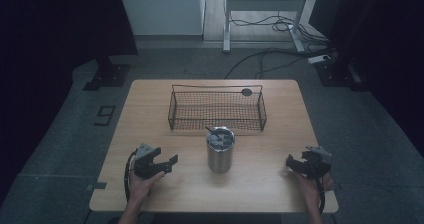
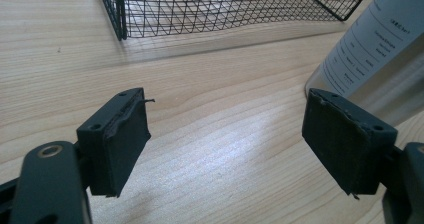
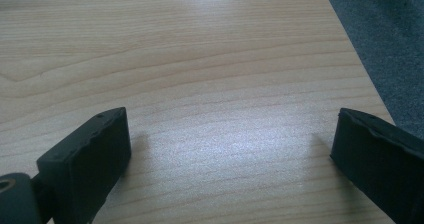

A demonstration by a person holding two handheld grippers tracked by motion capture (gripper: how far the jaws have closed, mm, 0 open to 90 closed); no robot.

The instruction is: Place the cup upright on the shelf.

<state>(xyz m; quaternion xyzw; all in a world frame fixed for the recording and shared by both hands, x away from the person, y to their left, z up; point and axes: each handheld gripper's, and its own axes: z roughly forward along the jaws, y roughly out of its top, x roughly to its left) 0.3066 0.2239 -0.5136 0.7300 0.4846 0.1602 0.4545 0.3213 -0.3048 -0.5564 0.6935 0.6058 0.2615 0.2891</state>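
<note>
The metal cup (image 1: pixel 220 149) stands in the middle of the table (image 1: pixel 150 104), just in front of the wire basket (image 1: pixel 217 107), so both sides can reach it. The left claw (image 1: pixel 167 162) and right claw (image 1: pixel 295 162) wait wide apart, holding nothing.

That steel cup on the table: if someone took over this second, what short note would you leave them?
Left hand-held gripper: jaws apart, holding nothing, resting left of the steel cup.
Right hand-held gripper: jaws apart, holding nothing, near the table edge on the right.
Cup: upright mid-table, something grey inside, just in front of the wire basket.
Done: nothing visibly handled.
Left: probably grasping the cup.
</note>
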